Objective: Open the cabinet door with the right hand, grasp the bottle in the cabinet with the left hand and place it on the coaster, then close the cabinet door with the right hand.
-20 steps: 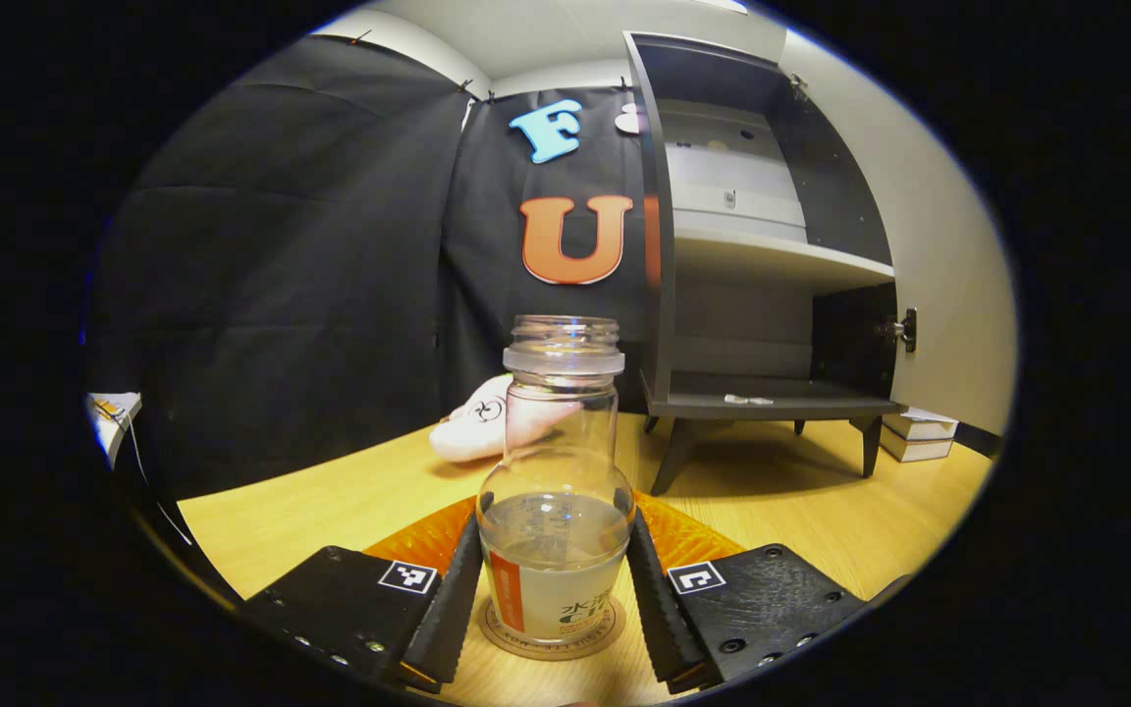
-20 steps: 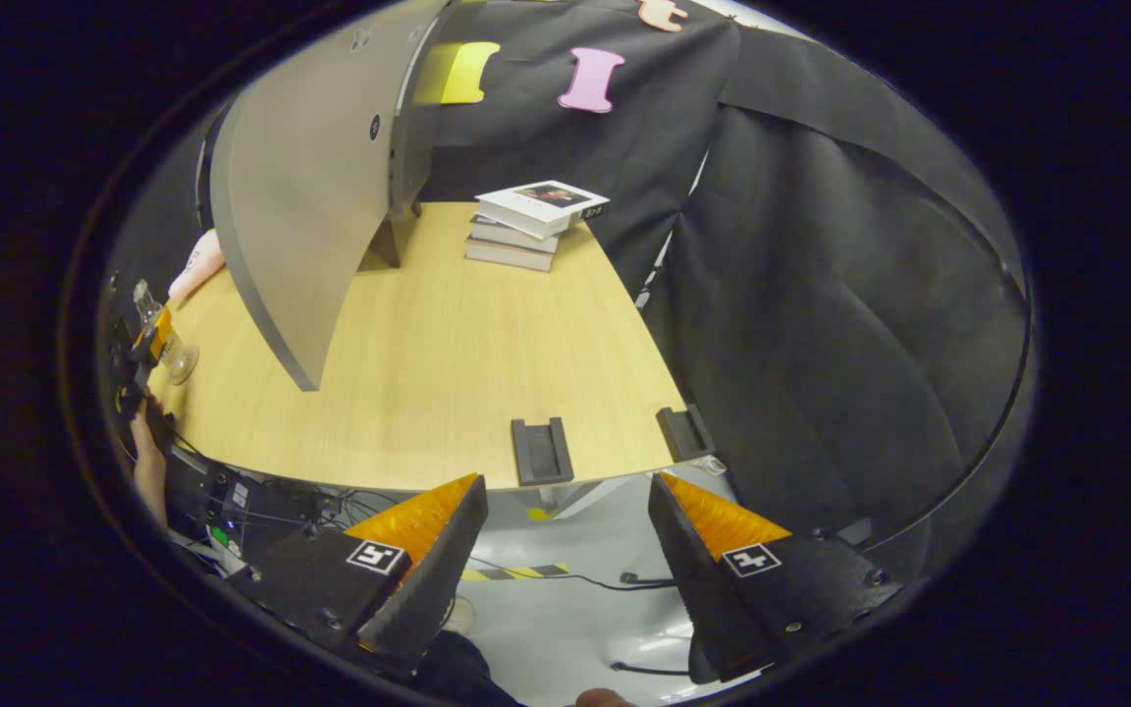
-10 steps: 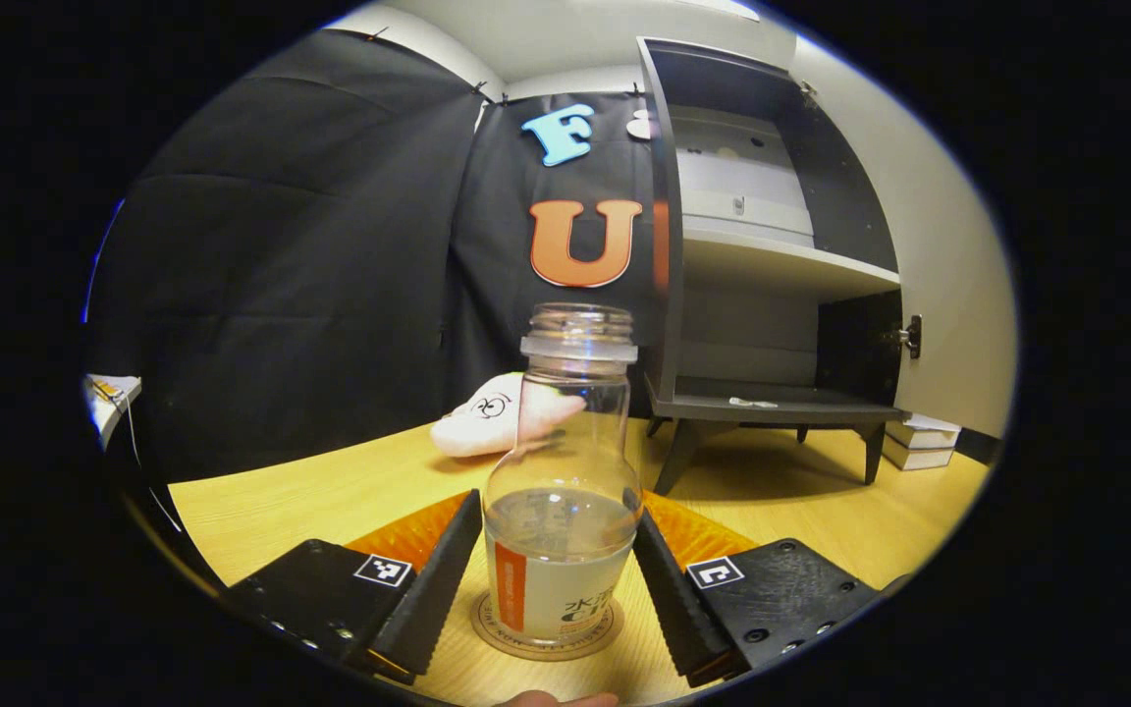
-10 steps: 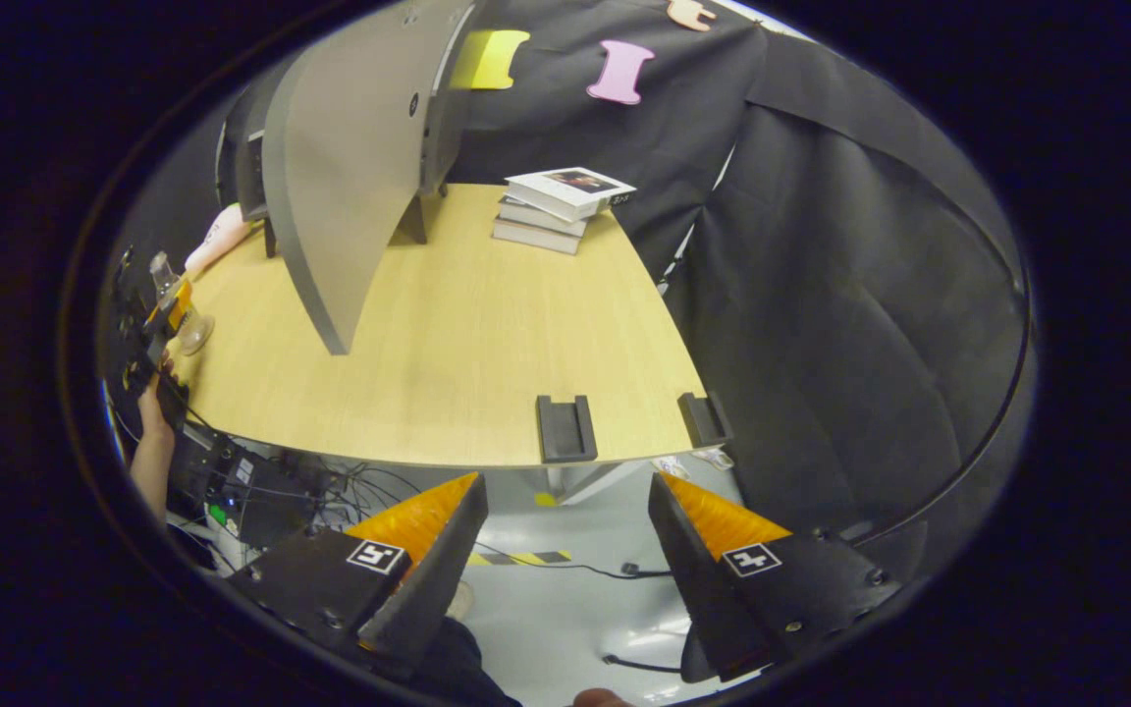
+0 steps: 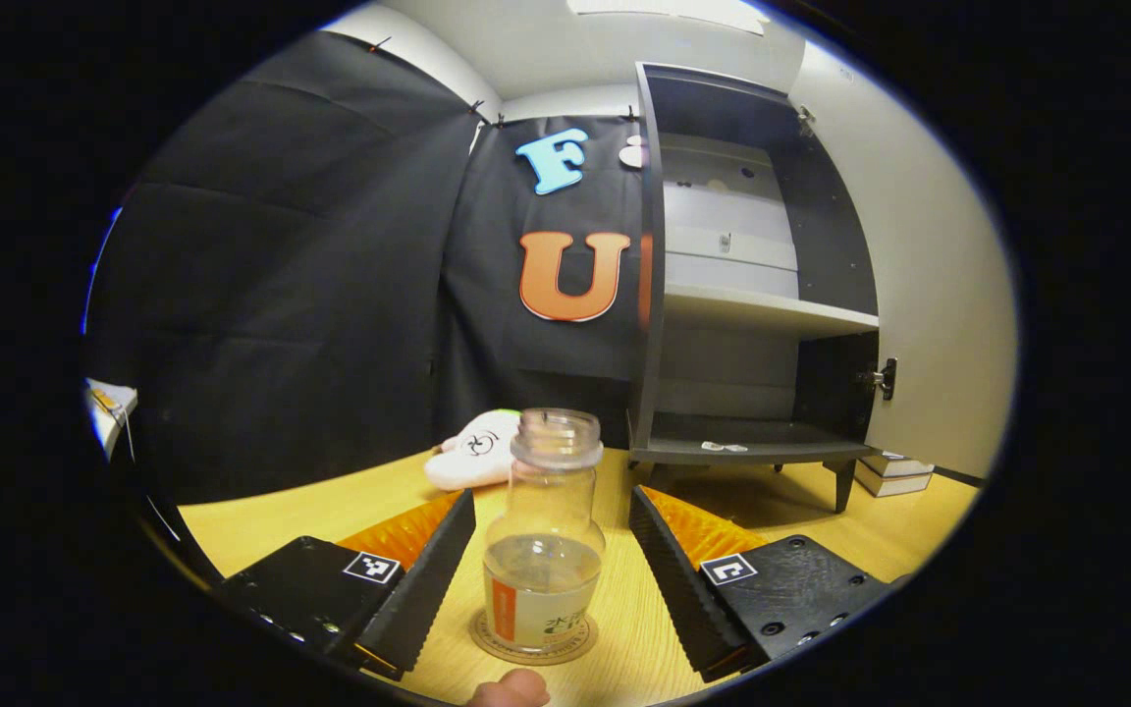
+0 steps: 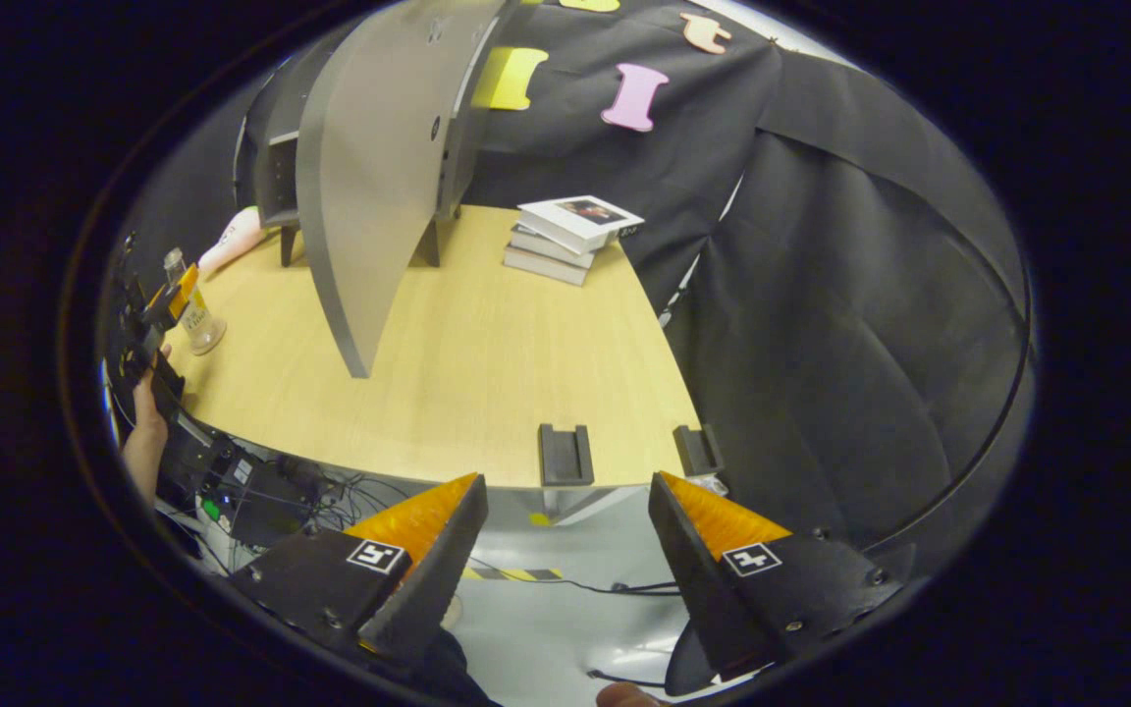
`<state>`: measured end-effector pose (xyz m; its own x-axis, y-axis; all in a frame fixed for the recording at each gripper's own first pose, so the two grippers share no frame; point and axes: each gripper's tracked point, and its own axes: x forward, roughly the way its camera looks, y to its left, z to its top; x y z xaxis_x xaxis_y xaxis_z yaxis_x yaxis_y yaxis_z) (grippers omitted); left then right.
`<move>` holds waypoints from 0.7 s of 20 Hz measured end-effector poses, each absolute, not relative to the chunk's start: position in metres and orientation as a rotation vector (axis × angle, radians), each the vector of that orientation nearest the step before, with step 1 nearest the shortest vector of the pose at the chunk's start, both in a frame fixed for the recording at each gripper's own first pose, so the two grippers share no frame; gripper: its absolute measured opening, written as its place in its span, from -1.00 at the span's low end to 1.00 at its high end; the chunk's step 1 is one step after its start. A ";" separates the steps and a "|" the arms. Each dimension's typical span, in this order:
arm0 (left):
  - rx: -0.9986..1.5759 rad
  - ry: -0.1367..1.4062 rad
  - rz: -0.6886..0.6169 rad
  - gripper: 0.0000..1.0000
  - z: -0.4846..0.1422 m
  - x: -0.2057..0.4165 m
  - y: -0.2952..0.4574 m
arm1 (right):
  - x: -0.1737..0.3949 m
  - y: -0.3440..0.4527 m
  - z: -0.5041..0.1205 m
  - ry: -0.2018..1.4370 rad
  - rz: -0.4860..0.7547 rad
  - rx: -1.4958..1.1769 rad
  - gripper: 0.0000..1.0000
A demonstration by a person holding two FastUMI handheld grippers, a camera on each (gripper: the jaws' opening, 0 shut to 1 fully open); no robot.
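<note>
A clear glass bottle [image 5: 544,550] with some water and no cap stands upright on a round coaster [image 5: 533,643] on the wooden table. My left gripper [image 5: 552,570] is open, its fingers on either side of the bottle with gaps showing. Behind stands the dark cabinet [image 5: 752,295], its shelves bare and its grey door [image 5: 919,275] swung wide. In the right gripper view the same door [image 6: 379,177] stands open, and the bottle [image 6: 194,312] sits far left beside the other gripper and a hand. My right gripper [image 6: 565,574] is open off the table's near edge, holding nothing.
A pink and white plush toy [image 5: 472,460] lies left of the cabinet. A stack of books [image 6: 570,234] sits at the table's far right. Two black holders [image 6: 565,454] are fixed on the table's near edge. Cables and equipment [image 6: 251,486] lie under the table.
The left gripper has let go of the bottle and backed away from it, leaving it on the coaster. The right gripper has drifted a little, still open.
</note>
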<state>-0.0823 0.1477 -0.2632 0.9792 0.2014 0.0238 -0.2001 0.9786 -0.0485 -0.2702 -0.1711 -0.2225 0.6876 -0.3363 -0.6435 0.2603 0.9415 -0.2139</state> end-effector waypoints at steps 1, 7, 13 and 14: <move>-0.030 -0.032 0.205 0.90 -0.250 -0.091 0.150 | -0.267 -0.175 -0.212 0.714 -0.338 -0.115 1.00; -0.012 0.081 0.233 0.91 -0.161 -0.143 0.143 | -0.243 -0.185 -0.163 0.536 -0.332 -0.006 1.00; -0.085 0.077 0.103 0.89 -0.038 -0.167 0.091 | -0.192 -0.187 -0.026 0.158 -0.299 0.072 1.00; -0.089 0.100 0.082 0.90 -0.034 -0.169 0.079 | -0.189 -0.177 0.002 0.094 -0.252 0.103 1.00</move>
